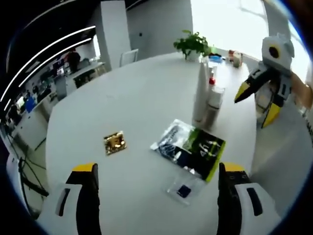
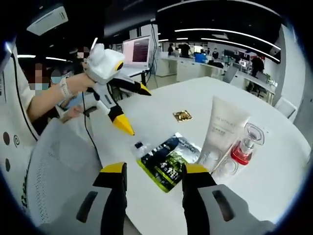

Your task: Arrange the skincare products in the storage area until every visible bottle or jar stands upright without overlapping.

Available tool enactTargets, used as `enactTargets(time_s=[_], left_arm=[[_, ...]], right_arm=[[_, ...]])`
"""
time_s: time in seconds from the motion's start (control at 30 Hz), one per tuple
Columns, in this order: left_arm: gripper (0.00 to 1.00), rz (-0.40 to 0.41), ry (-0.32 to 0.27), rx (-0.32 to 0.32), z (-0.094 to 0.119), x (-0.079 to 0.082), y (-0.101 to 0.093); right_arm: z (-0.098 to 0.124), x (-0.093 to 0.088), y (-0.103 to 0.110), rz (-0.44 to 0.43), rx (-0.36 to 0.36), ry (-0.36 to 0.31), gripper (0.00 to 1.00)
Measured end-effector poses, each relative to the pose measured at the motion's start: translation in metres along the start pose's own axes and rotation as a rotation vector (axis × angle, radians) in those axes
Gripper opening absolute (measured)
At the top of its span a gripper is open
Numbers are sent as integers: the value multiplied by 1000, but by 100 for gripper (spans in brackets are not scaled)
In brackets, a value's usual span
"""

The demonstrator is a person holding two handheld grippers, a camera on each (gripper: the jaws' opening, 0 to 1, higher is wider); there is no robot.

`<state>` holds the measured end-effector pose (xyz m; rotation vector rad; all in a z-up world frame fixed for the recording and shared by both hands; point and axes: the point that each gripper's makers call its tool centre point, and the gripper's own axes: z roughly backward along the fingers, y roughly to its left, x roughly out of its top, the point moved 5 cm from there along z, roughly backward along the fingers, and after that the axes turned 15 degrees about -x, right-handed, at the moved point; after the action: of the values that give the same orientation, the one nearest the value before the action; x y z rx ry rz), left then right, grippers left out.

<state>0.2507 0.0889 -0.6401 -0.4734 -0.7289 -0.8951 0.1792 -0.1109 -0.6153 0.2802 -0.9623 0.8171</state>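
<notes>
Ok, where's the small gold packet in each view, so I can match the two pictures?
Left gripper view: the gold packet lies flat on the white table, left of centre, above the left jaw and left of the green-and-black pouch.
Right gripper view: the gold packet sits near the centre, beyond the pouch and left of the white tube.
Shared landmark: the green-and-black pouch.
</notes>
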Motion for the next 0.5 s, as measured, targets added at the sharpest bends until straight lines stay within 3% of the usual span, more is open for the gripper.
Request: enactTargets(time_s=[0.2, 0.37, 0.5], left_arm=[[88, -28, 31, -15, -7, 0, 13], [81, -122, 32, -14, -18, 12, 29], [74, -181, 94, -33, -26, 11, 42]], right_arm=[[-4, 0, 1, -13, 20, -2, 41], [-7, -2, 3, -13, 37, 2, 38], [-8, -3, 4, -17, 42, 6, 36]])
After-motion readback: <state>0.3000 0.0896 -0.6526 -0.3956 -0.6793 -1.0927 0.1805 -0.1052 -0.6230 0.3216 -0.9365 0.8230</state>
